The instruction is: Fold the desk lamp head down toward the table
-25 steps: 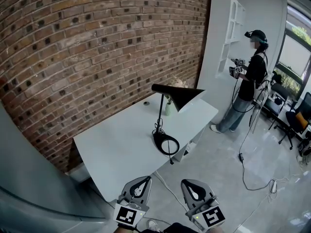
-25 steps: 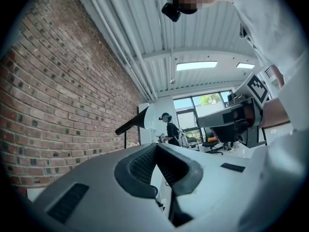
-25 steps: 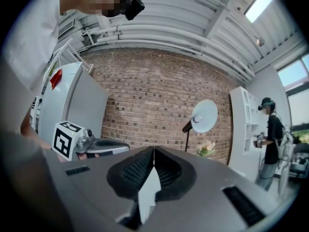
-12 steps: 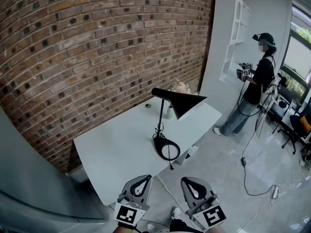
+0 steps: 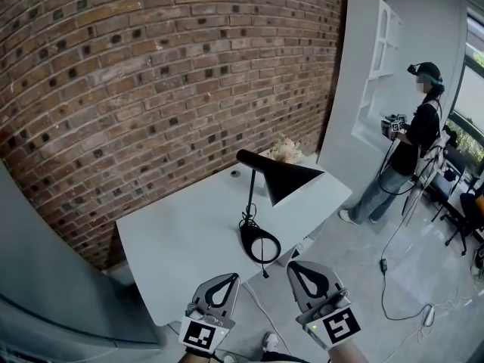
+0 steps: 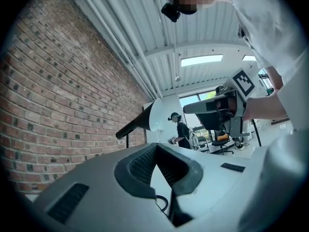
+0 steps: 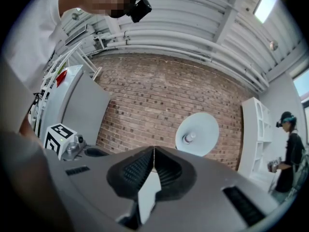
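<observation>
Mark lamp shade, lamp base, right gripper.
lamp shade (image 5: 291,180), head view, middle of the black cone.
lamp base (image 5: 243,239), head view, left rim of the ring.
right gripper (image 7: 154,150), right gripper view, closed tips.

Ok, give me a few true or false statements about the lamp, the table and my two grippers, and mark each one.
1. The black desk lamp stands on the white table. True.
2. The lamp head lies flat on the table. False: it sits raised on the upright stem.
3. The right gripper is clamped on the lamp head. False: its jaws are shut on nothing, short of the table.
4. The left gripper has shut, empty jaws. True.
5. A person stands by the white shelf unit. True.
</observation>
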Demonstrator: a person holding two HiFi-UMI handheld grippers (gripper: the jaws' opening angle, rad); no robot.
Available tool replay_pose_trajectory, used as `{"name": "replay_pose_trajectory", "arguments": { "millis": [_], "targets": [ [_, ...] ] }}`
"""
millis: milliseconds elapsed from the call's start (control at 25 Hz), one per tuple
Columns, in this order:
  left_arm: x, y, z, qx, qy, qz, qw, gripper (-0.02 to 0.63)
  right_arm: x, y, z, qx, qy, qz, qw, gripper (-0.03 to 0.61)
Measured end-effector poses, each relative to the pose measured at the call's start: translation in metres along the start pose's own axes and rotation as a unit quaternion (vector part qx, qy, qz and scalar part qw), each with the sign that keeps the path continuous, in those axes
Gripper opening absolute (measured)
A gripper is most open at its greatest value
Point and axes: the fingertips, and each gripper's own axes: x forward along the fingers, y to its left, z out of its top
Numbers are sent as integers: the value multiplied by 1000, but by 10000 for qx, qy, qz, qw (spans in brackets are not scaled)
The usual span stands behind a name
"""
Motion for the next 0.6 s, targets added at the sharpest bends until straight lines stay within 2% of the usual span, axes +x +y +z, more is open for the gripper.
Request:
{"name": "replay_pose_trajectory", "arguments": {
  "millis": [280,600],
  "targets": [
    [24,-5,2,41,-74,-139,9999,8,17,-31,17,-463,-119,-81,9988,20],
    [35,-1,3,48,-81,-159,9998,8,32,-54,35,-701,-241,-190,9971,20]
  ]
}}
